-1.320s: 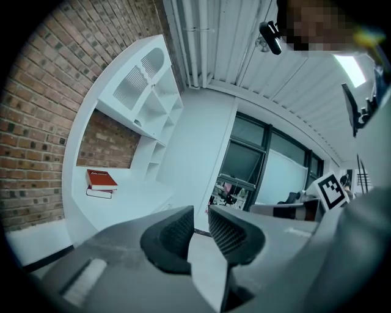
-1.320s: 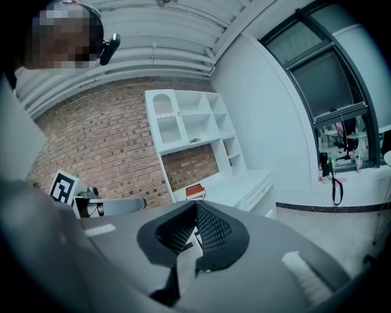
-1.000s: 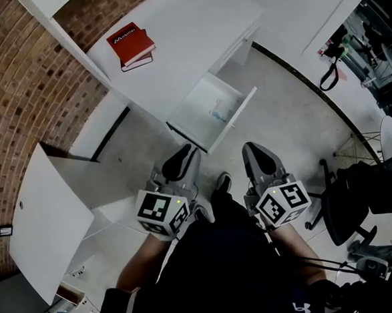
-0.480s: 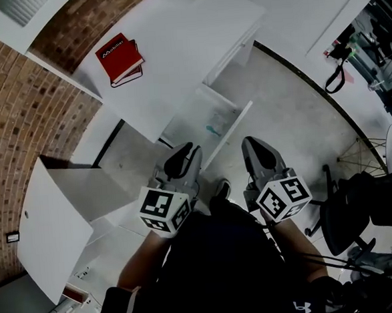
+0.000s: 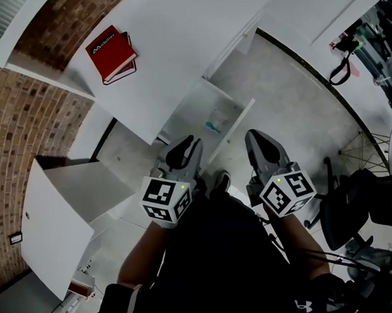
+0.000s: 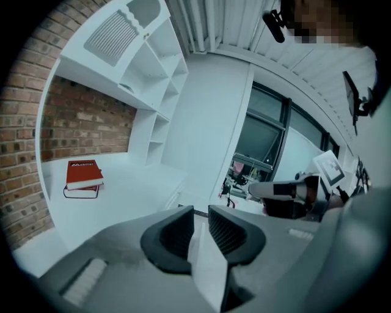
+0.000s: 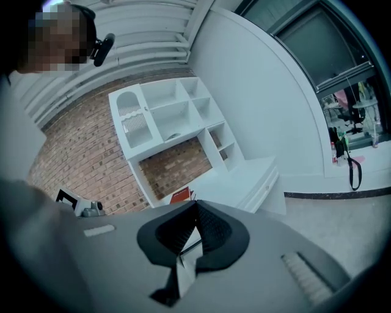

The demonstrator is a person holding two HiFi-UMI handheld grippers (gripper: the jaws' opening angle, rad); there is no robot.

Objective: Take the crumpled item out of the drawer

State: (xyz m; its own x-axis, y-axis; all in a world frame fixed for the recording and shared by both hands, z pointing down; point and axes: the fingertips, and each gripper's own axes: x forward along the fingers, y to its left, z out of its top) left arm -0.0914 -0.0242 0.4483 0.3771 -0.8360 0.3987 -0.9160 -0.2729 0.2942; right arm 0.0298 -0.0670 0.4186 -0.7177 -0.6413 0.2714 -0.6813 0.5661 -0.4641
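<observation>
The white drawer stands pulled out from the desk. Inside it lies a small crumpled item, pale with a teal spot. My left gripper hovers just short of the drawer's near corner, its jaws a narrow gap apart and empty. To the right of the drawer front, my right gripper is shut at the tips with nothing held. The item does not show in either gripper view.
A red book lies on the desktop, also seen as the red book. A white open cabinet door stands at the left by the brick wall. A black office chair is at the right. White shelves rise above the desk.
The head view has swung, so desk and book sit higher and further left. Both grippers have edged slightly nearer the open drawer. Neither has taken hold of anything.
</observation>
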